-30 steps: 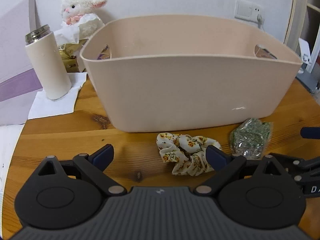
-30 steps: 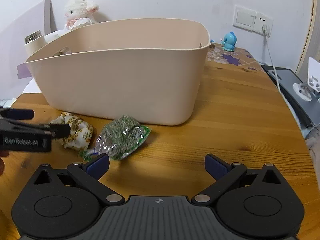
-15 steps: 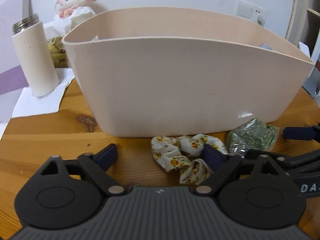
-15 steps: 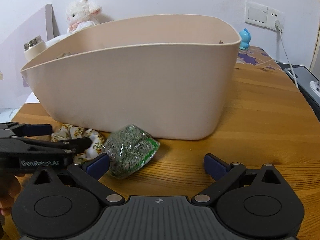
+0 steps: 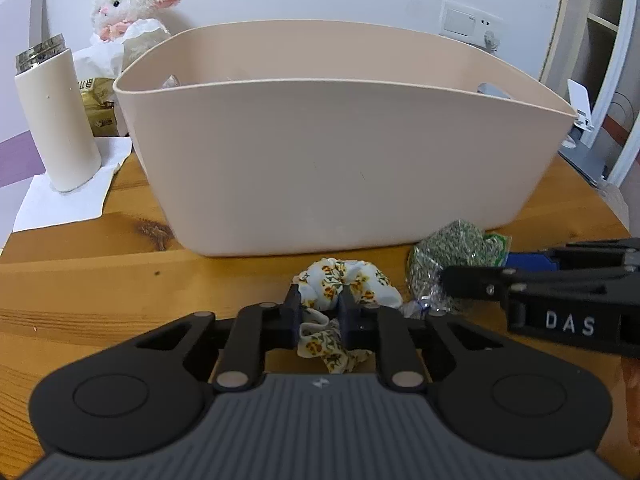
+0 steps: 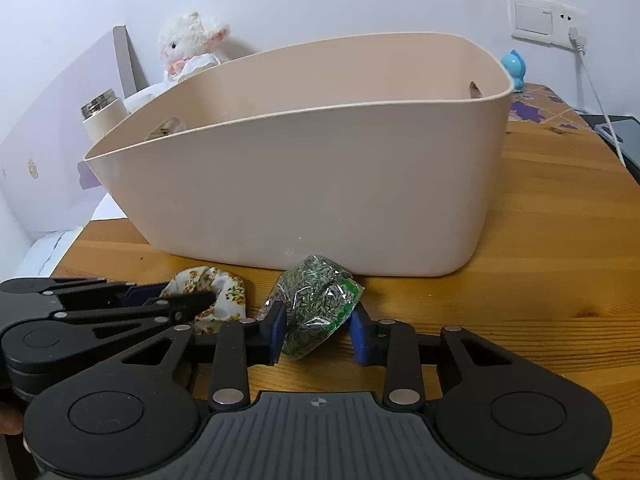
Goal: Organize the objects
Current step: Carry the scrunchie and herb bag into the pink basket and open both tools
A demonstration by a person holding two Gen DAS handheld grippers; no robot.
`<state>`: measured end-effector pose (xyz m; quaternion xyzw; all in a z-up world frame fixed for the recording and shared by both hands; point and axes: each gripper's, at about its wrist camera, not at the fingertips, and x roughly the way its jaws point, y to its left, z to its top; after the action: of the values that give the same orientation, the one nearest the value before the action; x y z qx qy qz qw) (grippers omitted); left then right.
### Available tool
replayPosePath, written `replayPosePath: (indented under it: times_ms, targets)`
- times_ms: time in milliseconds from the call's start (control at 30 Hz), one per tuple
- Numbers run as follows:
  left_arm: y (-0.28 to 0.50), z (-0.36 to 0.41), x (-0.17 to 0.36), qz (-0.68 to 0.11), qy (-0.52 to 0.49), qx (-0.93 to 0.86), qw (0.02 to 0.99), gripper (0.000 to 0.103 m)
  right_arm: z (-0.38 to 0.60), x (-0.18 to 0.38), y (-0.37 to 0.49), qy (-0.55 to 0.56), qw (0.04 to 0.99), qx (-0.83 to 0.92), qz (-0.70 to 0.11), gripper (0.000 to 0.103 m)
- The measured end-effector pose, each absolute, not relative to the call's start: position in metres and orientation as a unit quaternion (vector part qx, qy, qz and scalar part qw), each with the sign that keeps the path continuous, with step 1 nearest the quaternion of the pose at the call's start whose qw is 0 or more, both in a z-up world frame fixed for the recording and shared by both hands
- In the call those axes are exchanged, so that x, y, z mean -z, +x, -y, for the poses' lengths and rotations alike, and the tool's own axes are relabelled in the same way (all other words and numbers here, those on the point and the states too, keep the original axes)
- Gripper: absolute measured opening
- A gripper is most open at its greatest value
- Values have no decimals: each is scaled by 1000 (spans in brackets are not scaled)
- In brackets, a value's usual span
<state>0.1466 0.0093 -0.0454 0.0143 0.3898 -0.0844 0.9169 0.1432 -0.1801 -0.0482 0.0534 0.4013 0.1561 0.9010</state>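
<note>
A floral fabric scrunchie (image 5: 344, 280) lies on the wooden table in front of a large beige plastic bin (image 5: 340, 168). My left gripper (image 5: 320, 312) is shut on the scrunchie. A clear packet of green dried herbs (image 6: 316, 304) lies just right of it, also seen in the left wrist view (image 5: 448, 252). My right gripper (image 6: 318, 334) has closed onto the packet, its blue pads against both sides. The scrunchie (image 6: 220, 292) and left gripper show at the left of the right wrist view. The bin (image 6: 320, 184) stands just behind both items.
A white flask (image 5: 56, 120) stands on a white tissue at the left, with a plush lamb (image 5: 128, 12) and yellow packs behind. A small blue figure (image 6: 514, 66), a wall socket with cable, and a dark device sit at the right.
Both grippers moved forward and down to the table and closed, the left onto the scrunchie, the right onto the herb packet. Both were open before.
</note>
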Motion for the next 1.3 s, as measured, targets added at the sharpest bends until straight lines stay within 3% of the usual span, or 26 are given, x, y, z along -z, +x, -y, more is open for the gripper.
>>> replayPosePath:
  times_ms: [233,833,1300]
  targets:
    - [132,-12,43,-391,11,94,916,12,176,36,126,19,913,-151,-380,25]
    - [85,-21,-17,-332,22,96,938,12,195,-30,68,-2,931,-167,-325,24]
    - [112,-24,-80,-251,35,72,965,12,208,-82,94,16,964,-140,-227,24]
